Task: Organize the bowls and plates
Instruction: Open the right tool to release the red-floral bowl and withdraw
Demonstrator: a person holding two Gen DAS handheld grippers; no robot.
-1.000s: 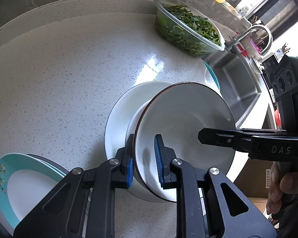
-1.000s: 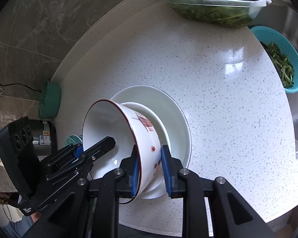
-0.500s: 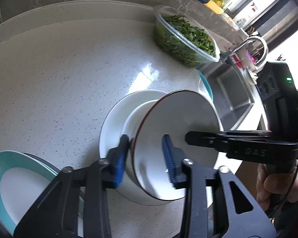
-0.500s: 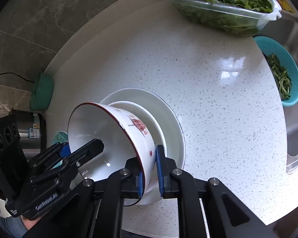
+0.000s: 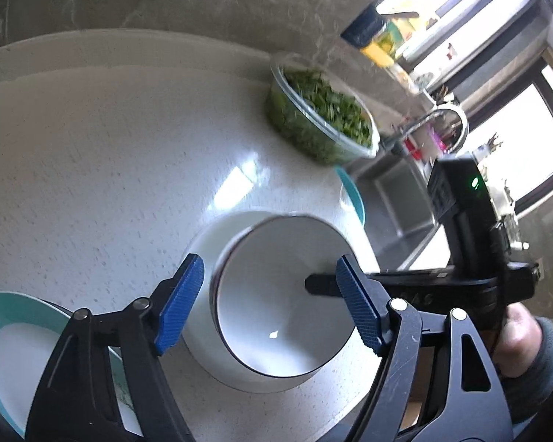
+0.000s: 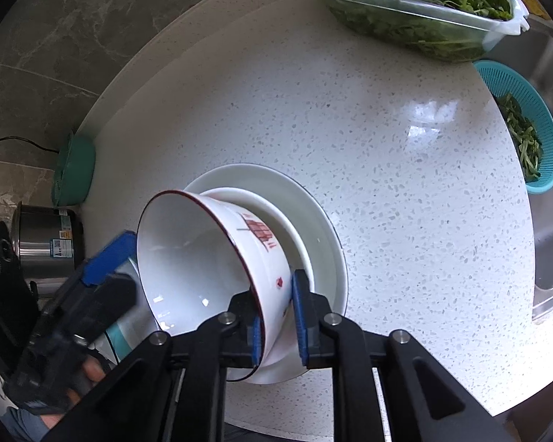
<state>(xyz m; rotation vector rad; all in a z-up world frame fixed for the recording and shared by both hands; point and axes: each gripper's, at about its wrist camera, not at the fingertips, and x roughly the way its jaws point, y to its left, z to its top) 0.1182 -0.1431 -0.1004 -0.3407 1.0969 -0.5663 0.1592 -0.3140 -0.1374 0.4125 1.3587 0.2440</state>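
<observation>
Now left gripper (image 5: 269,302) fingers wide, off the bowl (image 6: 217,272), unlike before

A home kitchen. The speckled white stone bench (image 6: 387,169) meets a grey marble-look wall along its far edge, and a steel sink (image 5: 398,199) with a curved tap (image 5: 449,125) is set in at its right edge. At the far right corner stands a clear tub of leafy greens (image 6: 416,3); a teal colander (image 6: 523,125) sits by the sink, a steel cooker pot (image 6: 44,239) at the left edge.
</observation>
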